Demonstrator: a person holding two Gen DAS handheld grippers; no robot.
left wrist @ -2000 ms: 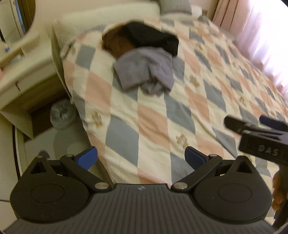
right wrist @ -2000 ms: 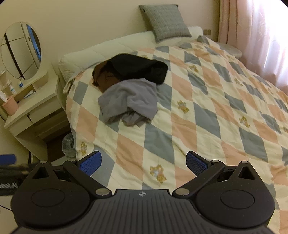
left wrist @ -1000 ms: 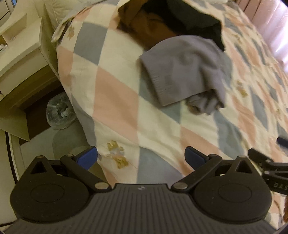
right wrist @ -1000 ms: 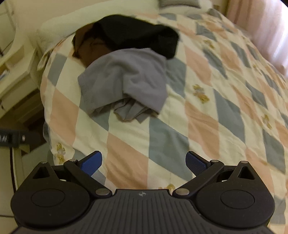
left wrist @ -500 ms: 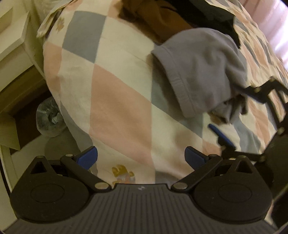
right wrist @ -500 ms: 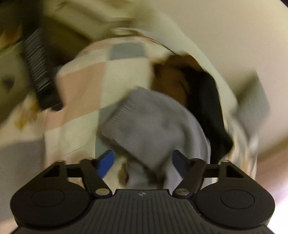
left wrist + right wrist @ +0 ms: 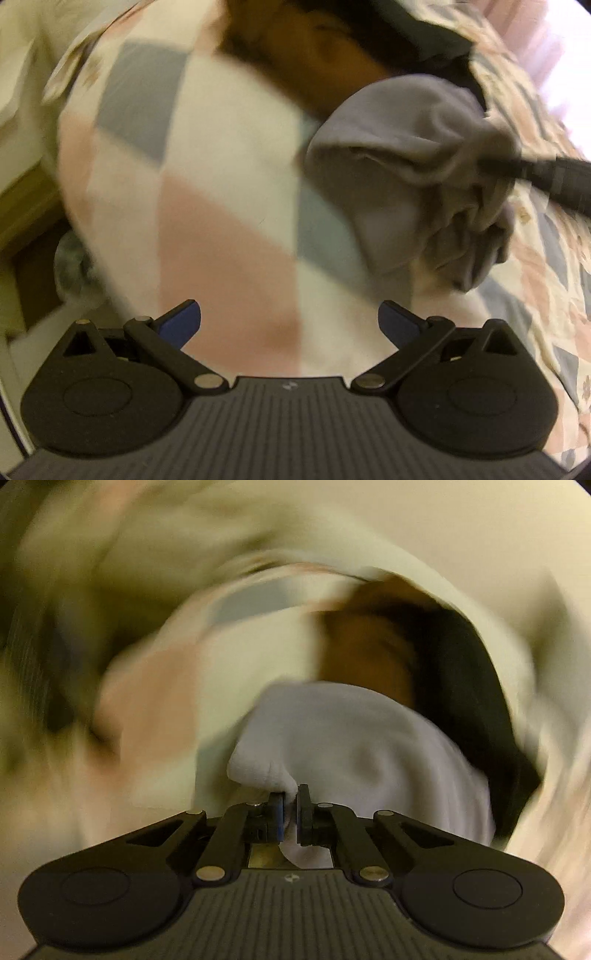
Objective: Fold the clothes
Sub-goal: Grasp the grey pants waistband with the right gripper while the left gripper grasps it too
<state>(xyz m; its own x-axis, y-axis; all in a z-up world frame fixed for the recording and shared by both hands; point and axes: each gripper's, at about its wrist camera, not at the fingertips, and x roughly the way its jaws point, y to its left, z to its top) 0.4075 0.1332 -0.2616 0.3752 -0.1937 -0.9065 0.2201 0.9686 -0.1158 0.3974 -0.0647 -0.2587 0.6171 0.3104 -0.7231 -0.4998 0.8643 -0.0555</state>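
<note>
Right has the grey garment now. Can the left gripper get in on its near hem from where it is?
Probably yes. The left gripper is open over bare quilt, and nothing lies between it and the grey garment; the right gripper grips the far side.

The bed [image 7: 207, 206] is covered by a quilt [image 7: 229, 258] in a diamond check of cream, pink and grey-blue; a crumpled grey garment [image 7: 399, 158] lies on it towards the right; just behind, touching it, lie a brown garment [image 7: 314, 55] and a black garment [image 7: 424, 33], both blurred.
</note>
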